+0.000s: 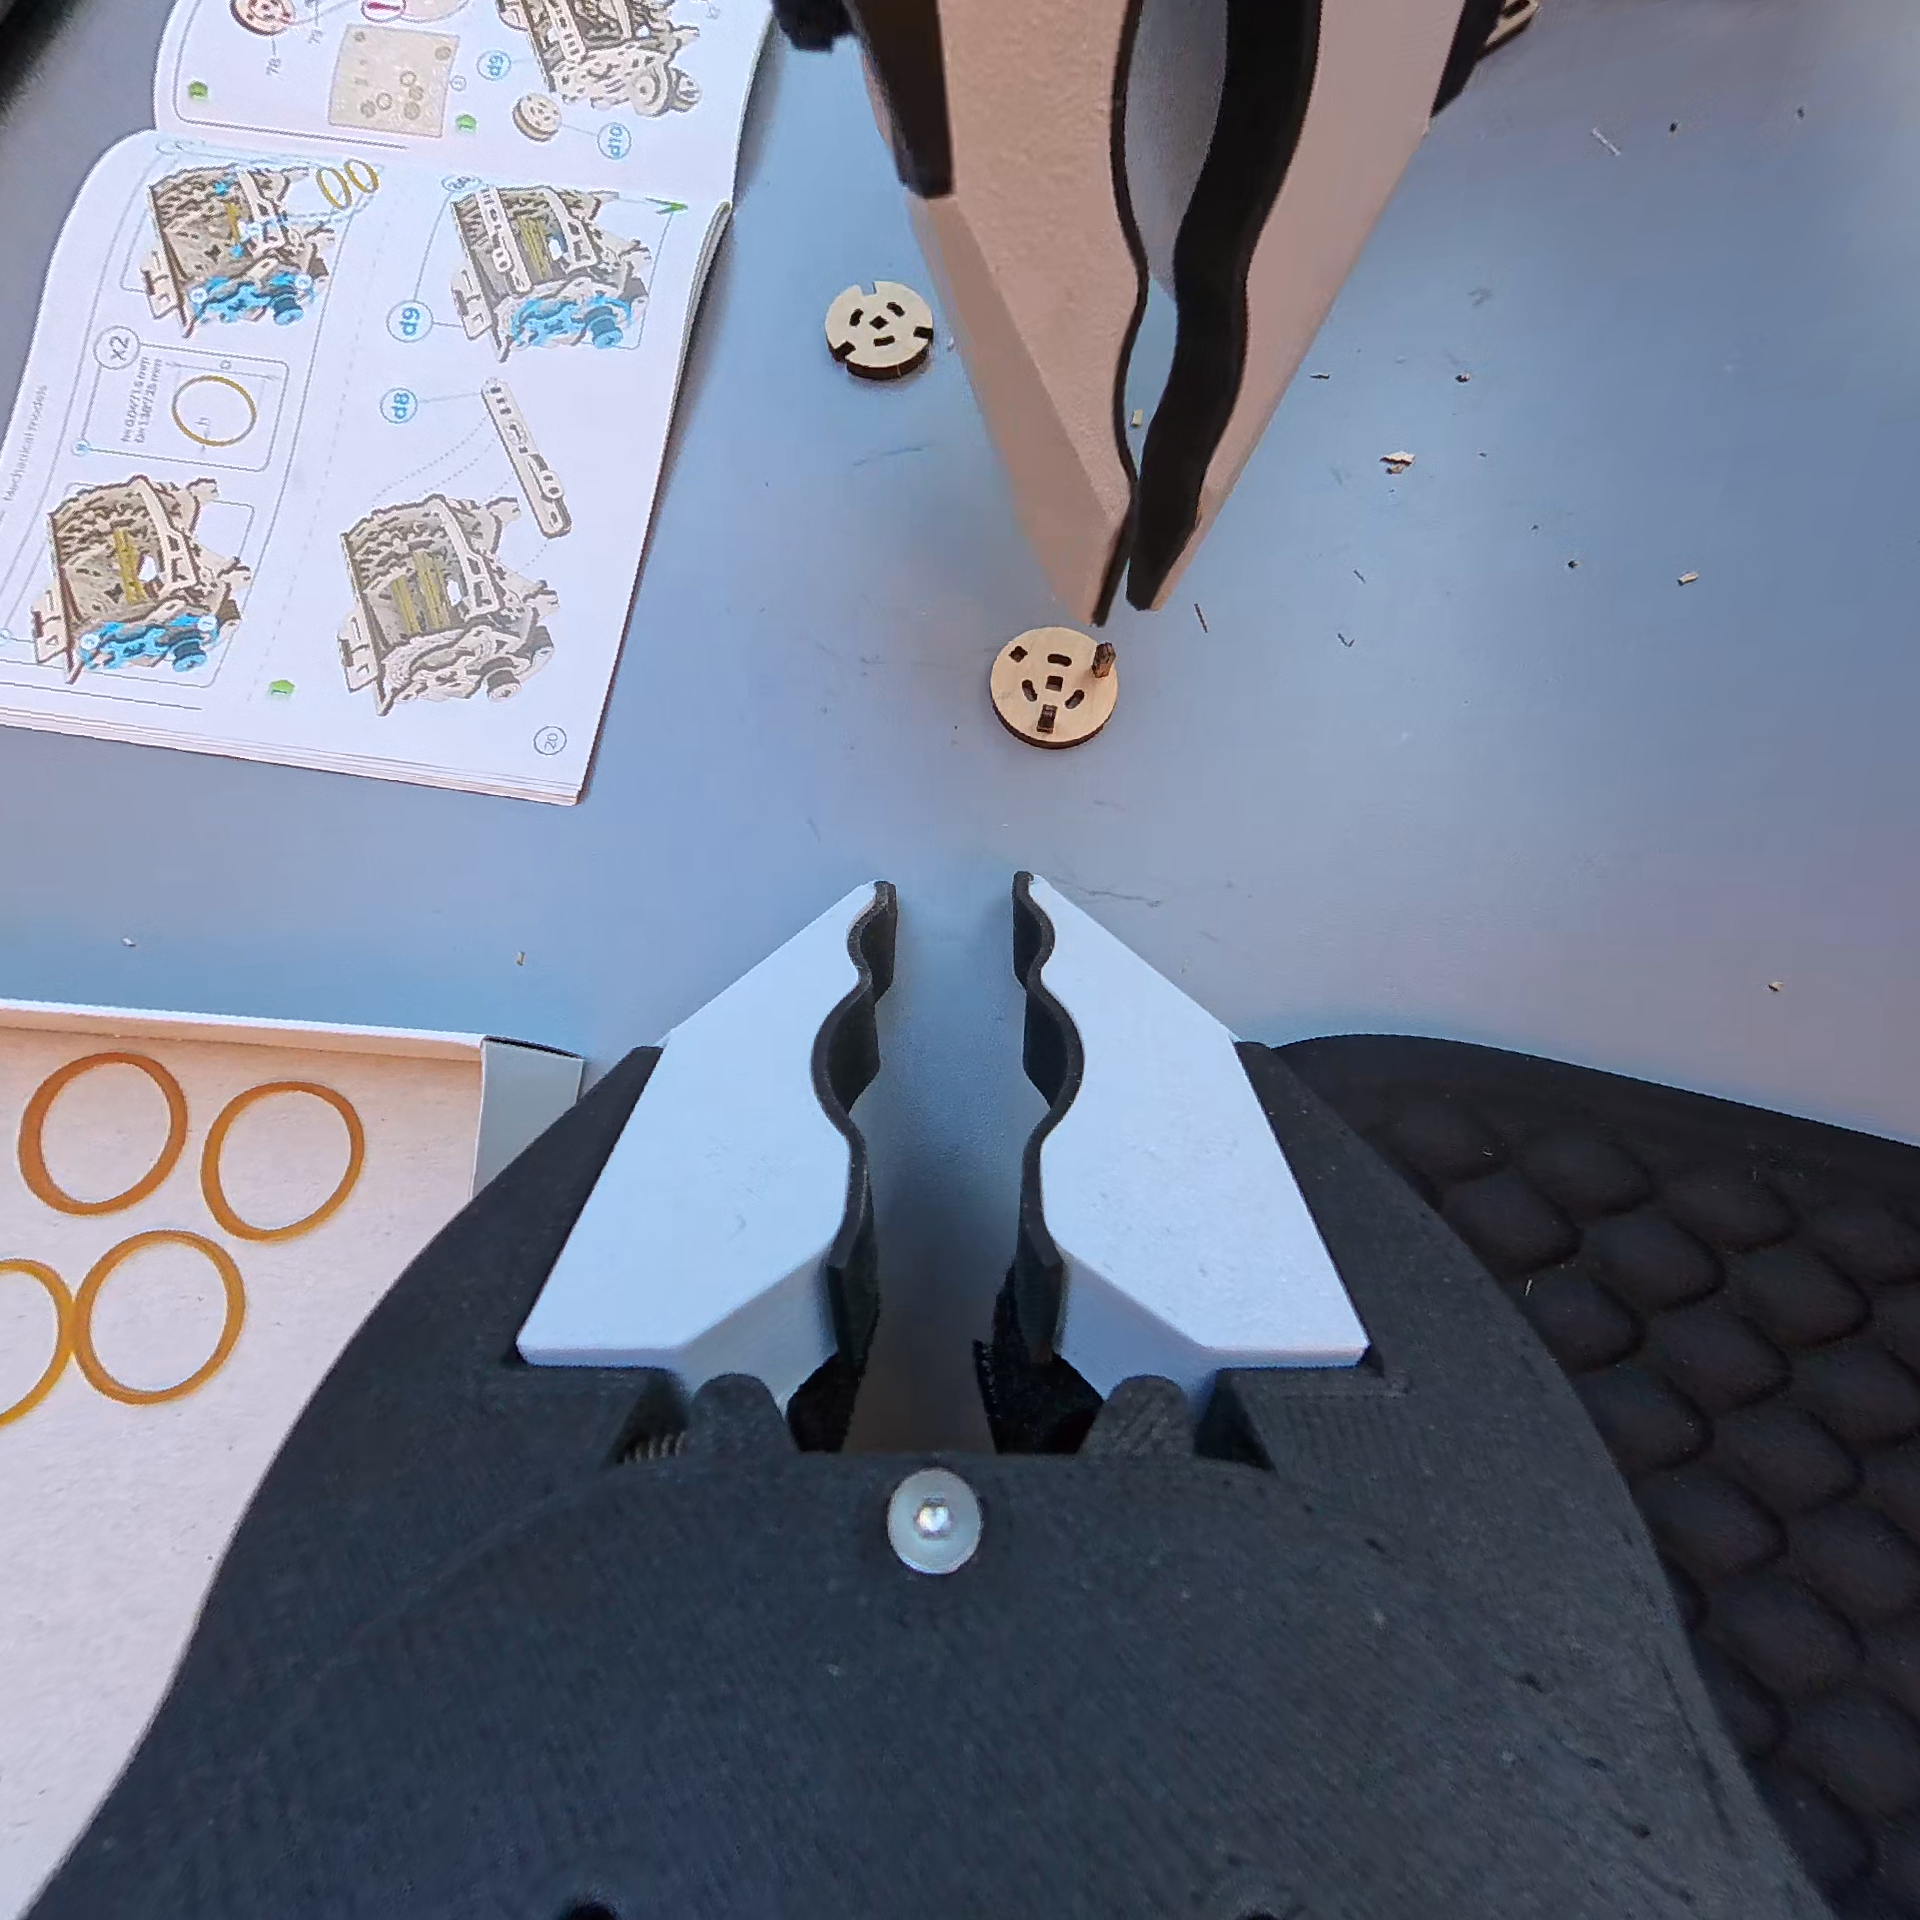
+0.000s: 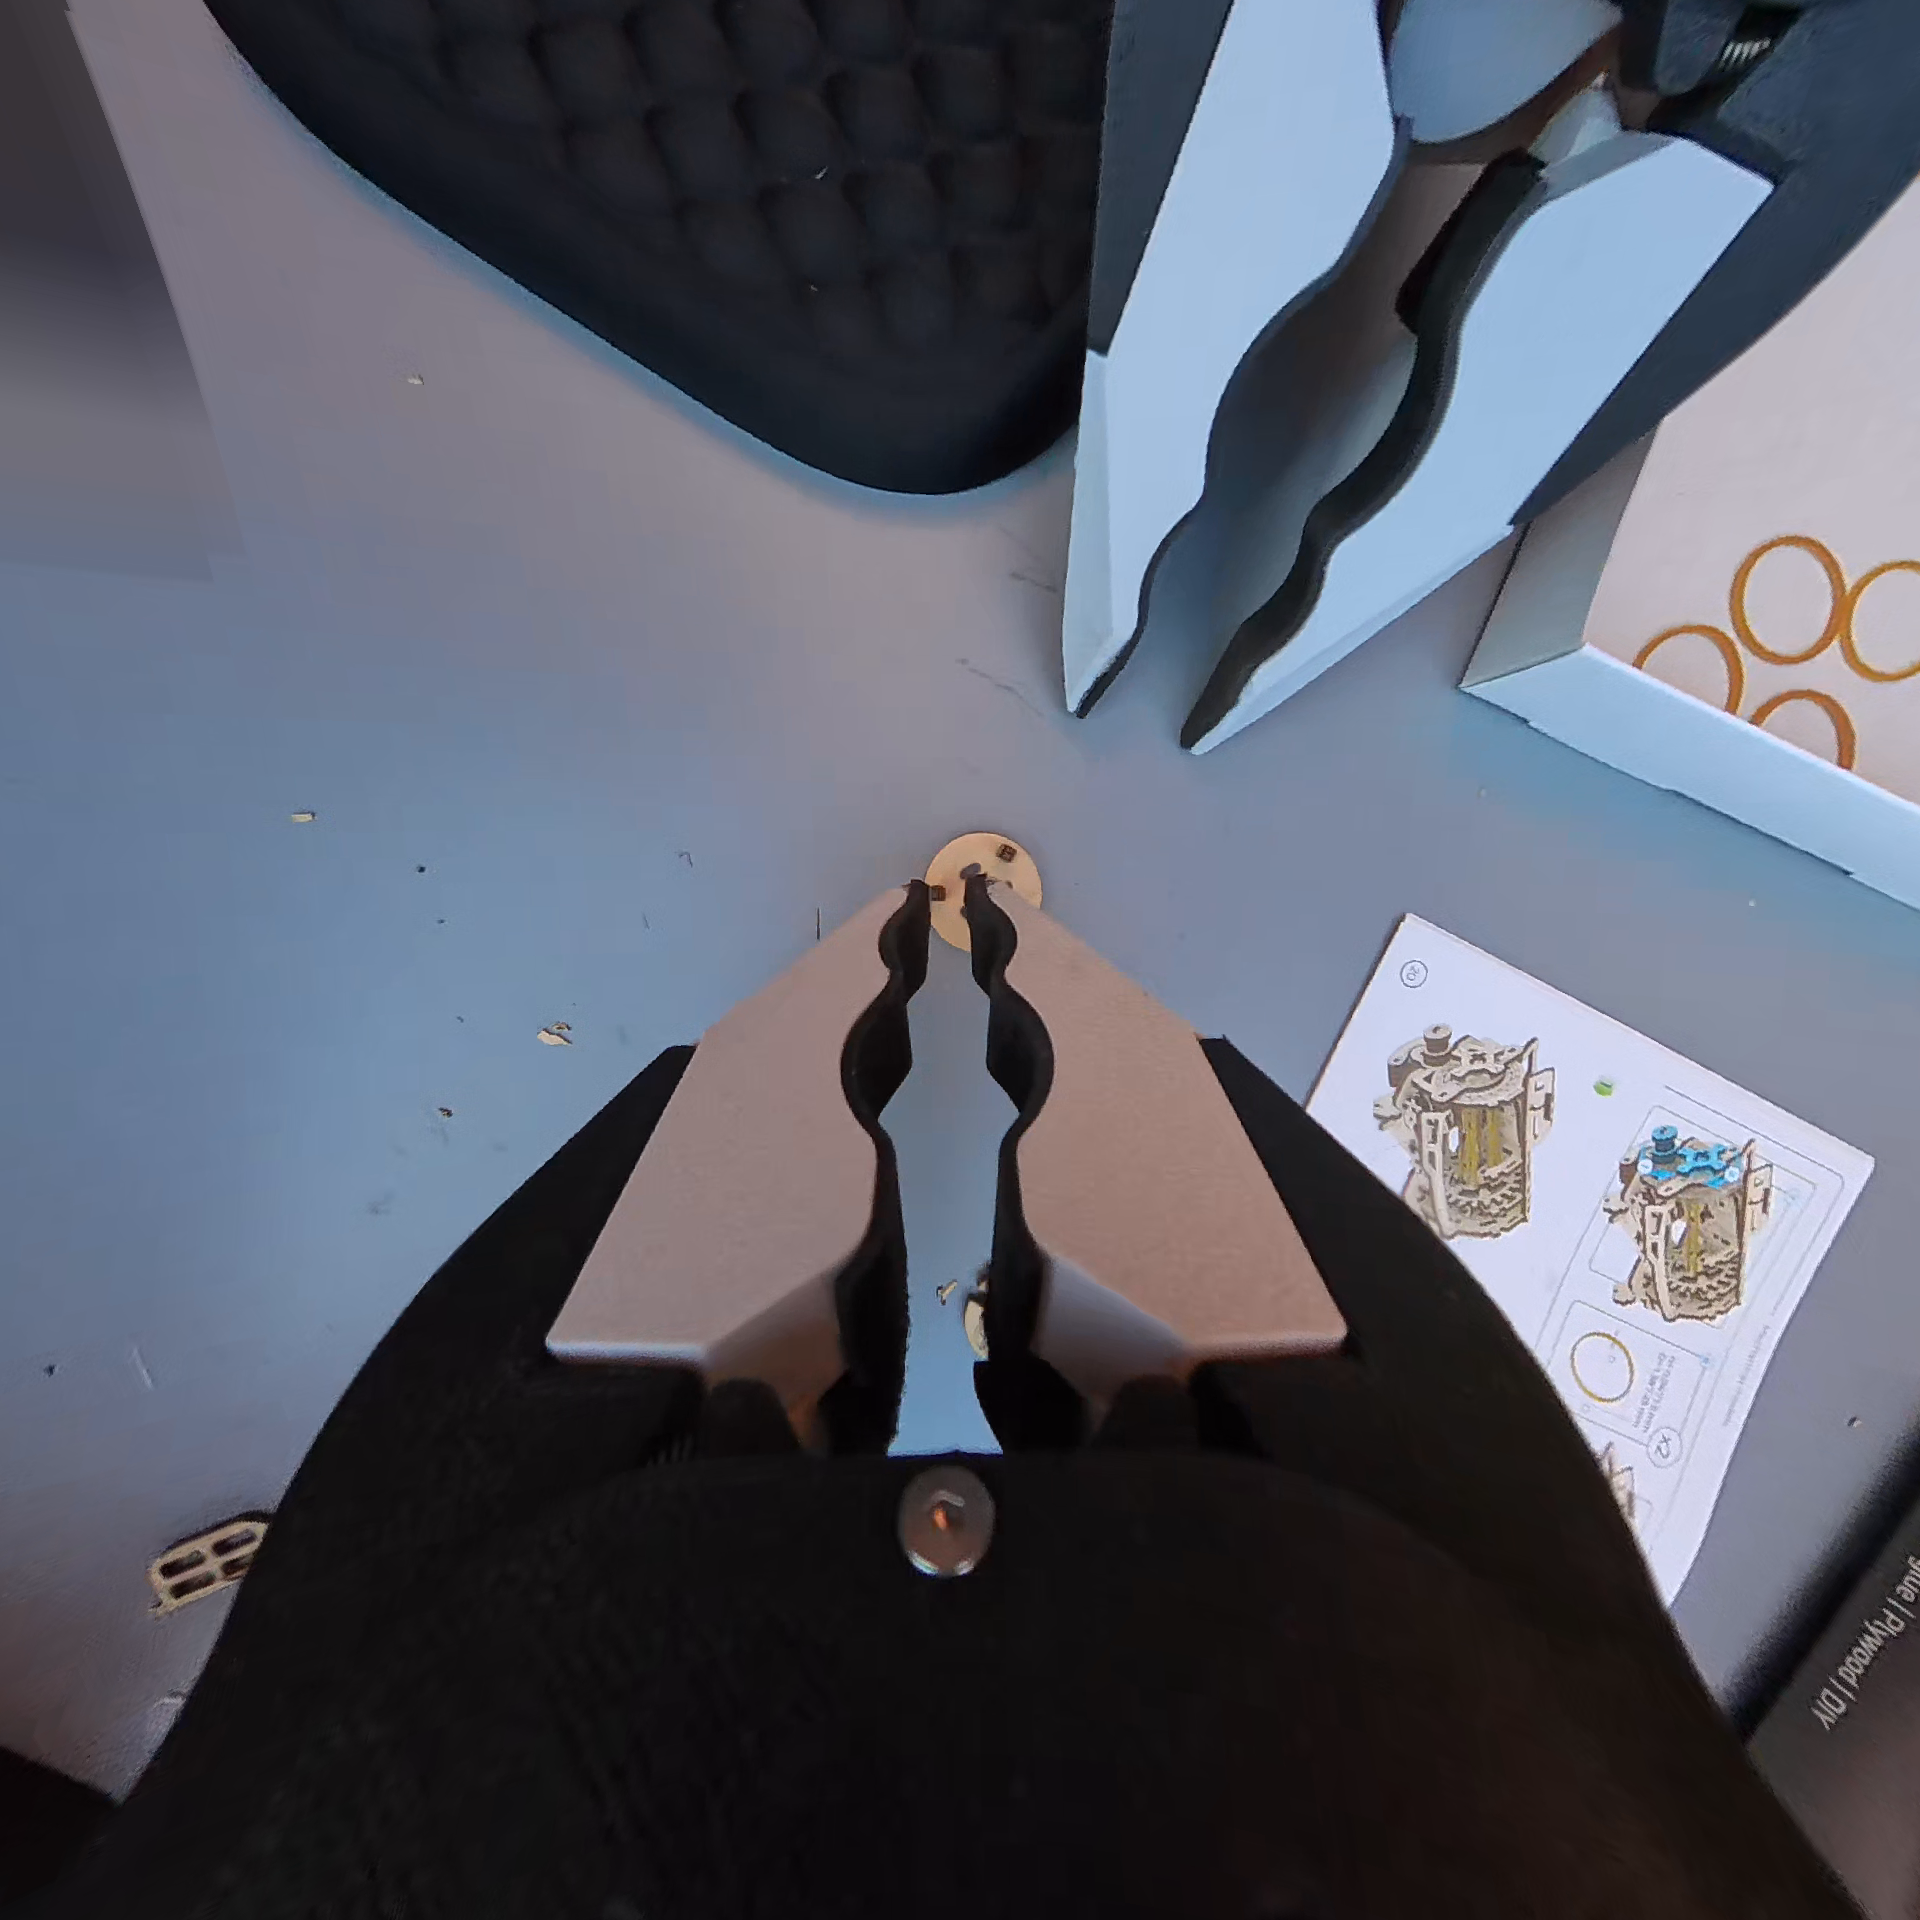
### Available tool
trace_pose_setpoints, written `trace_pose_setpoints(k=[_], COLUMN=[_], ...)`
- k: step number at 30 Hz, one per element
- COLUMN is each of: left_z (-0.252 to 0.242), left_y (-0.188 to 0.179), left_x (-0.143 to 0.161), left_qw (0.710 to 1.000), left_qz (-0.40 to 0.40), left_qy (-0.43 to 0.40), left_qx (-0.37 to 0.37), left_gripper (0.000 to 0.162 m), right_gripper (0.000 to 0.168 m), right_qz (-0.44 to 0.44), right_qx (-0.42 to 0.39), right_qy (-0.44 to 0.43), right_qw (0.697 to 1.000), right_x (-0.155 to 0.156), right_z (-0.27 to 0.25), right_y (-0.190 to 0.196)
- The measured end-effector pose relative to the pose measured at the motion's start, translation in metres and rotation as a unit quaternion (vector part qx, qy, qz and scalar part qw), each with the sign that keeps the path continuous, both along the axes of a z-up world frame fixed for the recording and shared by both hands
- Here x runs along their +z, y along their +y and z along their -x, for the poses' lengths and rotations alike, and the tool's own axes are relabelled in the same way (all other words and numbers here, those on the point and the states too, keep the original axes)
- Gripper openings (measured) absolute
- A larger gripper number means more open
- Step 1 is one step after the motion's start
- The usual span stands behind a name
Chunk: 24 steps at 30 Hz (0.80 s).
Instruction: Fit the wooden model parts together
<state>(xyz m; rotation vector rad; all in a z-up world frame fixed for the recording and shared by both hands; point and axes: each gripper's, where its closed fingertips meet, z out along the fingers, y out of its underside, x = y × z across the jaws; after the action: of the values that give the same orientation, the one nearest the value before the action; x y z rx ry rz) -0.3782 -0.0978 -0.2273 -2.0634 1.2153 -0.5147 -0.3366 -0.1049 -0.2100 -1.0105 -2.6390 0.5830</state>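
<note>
The job looks to be at an early stage. A round wooden disc [image 1: 1052, 688] lies flat on the grey tabletop [image 1: 1455, 779], with small dark pegs standing in a couple of its slots while the other slots show empty, so I judge more pegs are still to go in. A second, notched disc [image 1: 879, 334] lies apart at about 11 o'clock from the first, joined to nothing; it probably gets fitted later.

The right gripper [image 1: 1122, 608] points down with its tips just above the pegged disc at its 1 o'clock edge. Its jaws stand nearly together at the tips; whether they pinch a peg I cannot tell. The left gripper [image 1: 954, 894] waits at 6 o'clock from the disc, jaws spread and empty.

The disc is pale plywood with dark laser-cut slots: one central, the others ringed around it. The open instruction booklet [image 1: 312, 416] lies at 10 o'clock
</note>
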Motion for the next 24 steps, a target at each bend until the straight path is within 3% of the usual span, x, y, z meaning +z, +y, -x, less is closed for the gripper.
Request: trace_pose_setpoints(k=[5,14,24], left_z=[0.0,0.0,0.0], left_y=[0.0,0.0,0.0], left_x=[0.0,0.0,0.0], left_qw=[1.0,1.0,1.0], left_qz=[0.001,0.001,0.002], left_qy=[-0.002,-0.001,-0.001], left_qx=[0.001,0.001,0.002], left_gripper=[0.021,0.021,0.021], right_gripper=[0.013,0.002,0.008], right_qz=[-0.037,-0.037,-0.042], right_qx=[-0.011,-0.009,-0.014], right_qy=[-0.03,-0.045,-0.041], right_qw=[0.999,0.998,0.998], right_x=[-0.011,-0.016,-0.014], right_z=[-0.002,-0.002,0.001], right_y=[0.004,0.001,0.002])
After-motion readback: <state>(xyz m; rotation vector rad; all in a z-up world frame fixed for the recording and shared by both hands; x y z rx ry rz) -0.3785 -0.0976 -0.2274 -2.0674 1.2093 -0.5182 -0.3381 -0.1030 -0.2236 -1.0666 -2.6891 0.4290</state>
